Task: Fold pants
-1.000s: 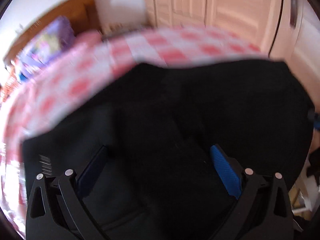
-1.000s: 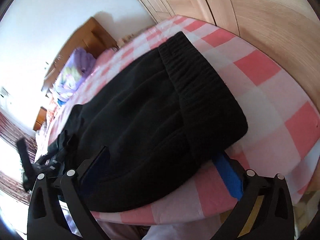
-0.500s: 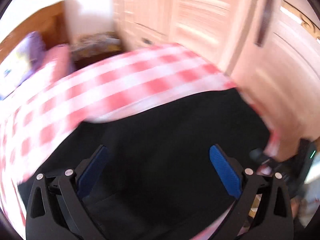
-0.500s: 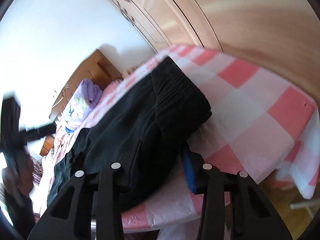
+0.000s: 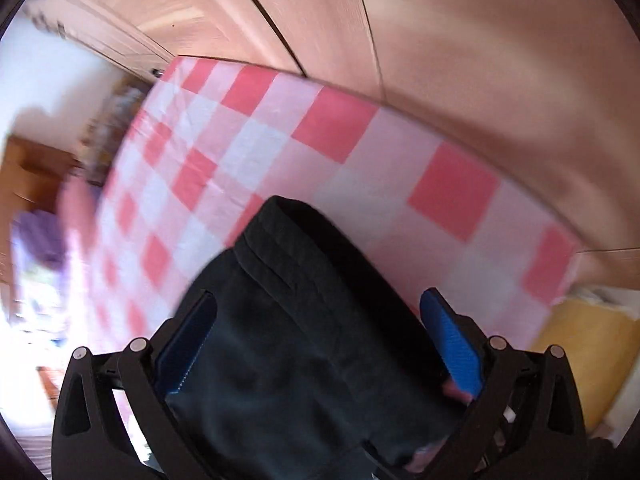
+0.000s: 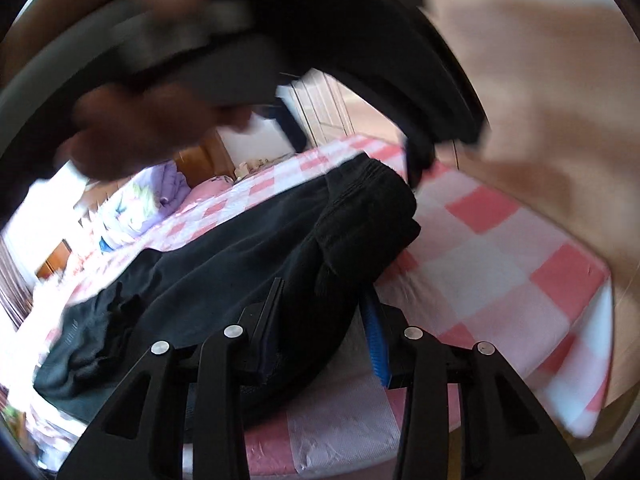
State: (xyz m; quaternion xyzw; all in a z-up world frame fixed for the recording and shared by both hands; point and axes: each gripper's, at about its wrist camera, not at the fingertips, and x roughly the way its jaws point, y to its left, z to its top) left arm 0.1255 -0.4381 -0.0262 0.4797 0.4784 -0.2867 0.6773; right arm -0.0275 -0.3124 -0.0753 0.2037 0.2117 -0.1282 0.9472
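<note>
Pink-and-white checked bedsheet (image 5: 360, 168) spread across the bed; pale wooden wardrobe doors (image 5: 420, 40) close behind it; purple bedding (image 6: 168, 188) bunched near a brown wooden headboard (image 6: 200, 158); something yellow (image 5: 588, 352) beside the bed

One pair of black pants (image 6: 248, 264), two hand-held grippers, one checkered bed (image 5: 360, 160), one purple pillow (image 6: 168, 188)

Black fabric pants (image 6: 248, 248) are spread on the pink-and-white checked bedsheet (image 6: 500, 248); lilac crumpled bedding (image 6: 160, 196) is located at ten o'clock behind them.
</note>
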